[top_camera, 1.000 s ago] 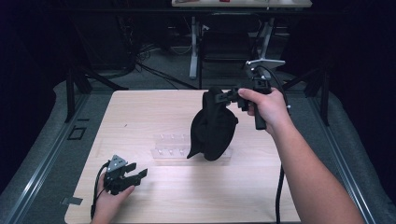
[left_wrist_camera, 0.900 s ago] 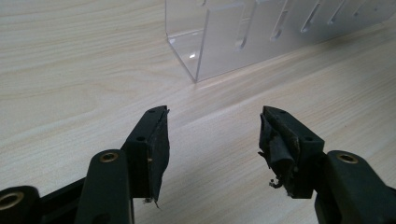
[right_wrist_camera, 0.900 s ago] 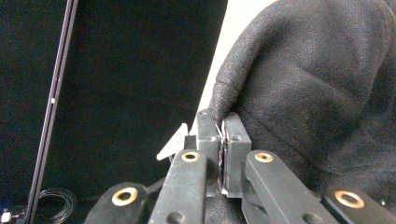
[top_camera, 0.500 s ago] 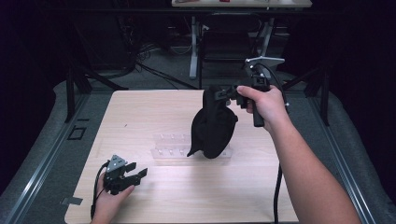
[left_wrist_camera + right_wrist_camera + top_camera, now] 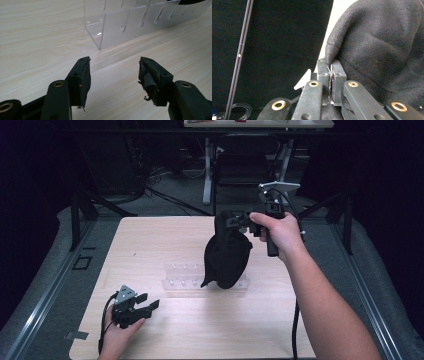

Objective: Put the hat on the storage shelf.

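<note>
We saw the right gripper (image 5: 235, 221) raised above the far right part of the wooden table (image 5: 150, 245), held by the person's right hand (image 5: 280, 232), whose forearm came in from the near right corner. Its jaws were pressed together on a fold of a black fabric item (image 5: 227, 252), which looked like a cap or soft pouch; we could not tell which. In the right gripper view the two jaws stood closed, with a thin edge of the dark cloth (image 5: 382, 50) pinched between them, and the bulk of the fabric spread to the right of the jaws.

The black fabric item hung down from that grip, its lower end reaching the clear acrylic rack (image 5: 185, 280) that lay near the middle of the table. Whether the fabric rested on the rack or merely hung in front of it, we could not say. The rack's slotted walls showed in the left gripper view (image 5: 120, 25), far beyond the jaws, with a sliver of the dark fabric at the top right edge.

The left gripper (image 5: 147, 306) lay low at the near left of the table, in the person's left hand (image 5: 120, 335), well apart from the rack and the fabric. Its jaws stood wide, with nothing but bare wood (image 5: 37, 37) between them. A black cable (image 5: 105, 325) trailed from it toward the near edge.
</note>
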The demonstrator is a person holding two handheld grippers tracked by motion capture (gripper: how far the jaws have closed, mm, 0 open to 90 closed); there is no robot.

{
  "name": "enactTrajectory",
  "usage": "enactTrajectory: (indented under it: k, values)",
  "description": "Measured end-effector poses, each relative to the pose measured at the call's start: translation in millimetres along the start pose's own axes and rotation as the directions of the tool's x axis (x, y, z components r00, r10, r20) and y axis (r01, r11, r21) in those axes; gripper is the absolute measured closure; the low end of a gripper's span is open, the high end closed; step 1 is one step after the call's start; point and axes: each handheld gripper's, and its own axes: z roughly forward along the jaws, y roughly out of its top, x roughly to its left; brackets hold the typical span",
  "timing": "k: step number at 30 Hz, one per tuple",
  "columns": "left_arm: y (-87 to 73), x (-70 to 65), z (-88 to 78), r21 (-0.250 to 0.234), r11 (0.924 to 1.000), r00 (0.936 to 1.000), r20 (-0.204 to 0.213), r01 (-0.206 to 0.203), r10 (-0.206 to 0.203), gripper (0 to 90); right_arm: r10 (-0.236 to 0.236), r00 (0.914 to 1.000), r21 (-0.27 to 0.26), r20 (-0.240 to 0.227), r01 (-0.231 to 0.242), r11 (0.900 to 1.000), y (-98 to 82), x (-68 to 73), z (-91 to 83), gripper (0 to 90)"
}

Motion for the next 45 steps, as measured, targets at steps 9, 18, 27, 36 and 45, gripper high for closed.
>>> enactTrajectory:
  k: [9, 18, 27, 36, 45]
  values:
    - [22.0, -15.1, -3.0, -0.040, 0.9991, 0.9973, 0.071, -0.016, 0.019, 46.7, 0.004, 0.9998, -0.014, -0.022, -0.004, 1.000, -1.9, 2.4, 10.5, 87.9]
    - [55.5, -40.7, 2.1, -0.067, 0.9940, 0.9886, 0.117, -0.087, 0.095, 53.4, 0.015, 0.9984, -0.020, -0.054, -0.016, 1.000, -1.8, -0.7, 16.2, 87.9]
    - [72.1, -62.3, 6.4, -0.086, 0.9879, 0.9799, 0.142, -0.129, 0.140, 55.6, 0.015, 0.9981, -0.029, -0.059, -0.016, 0.999, -2.0, -0.3, 18.6, 87.8]
    - [85.4, -79.6, 8.2, -0.102, 0.9816, 0.9689, 0.172, -0.161, 0.177, 59.1, 0.012, 0.9982, -0.024, -0.059, -0.013, 1.000, -2.3, 1.1, 18.9, 87.7]
    - [90.4, -95.3, 18.5, -0.084, 0.9757, 0.9513, 0.220, -0.202, 0.216, 65.7, 0.011, 0.9976, -0.027, -0.068, -0.013, 1.000, -2.3, 0.6, 21.2, 87.5]
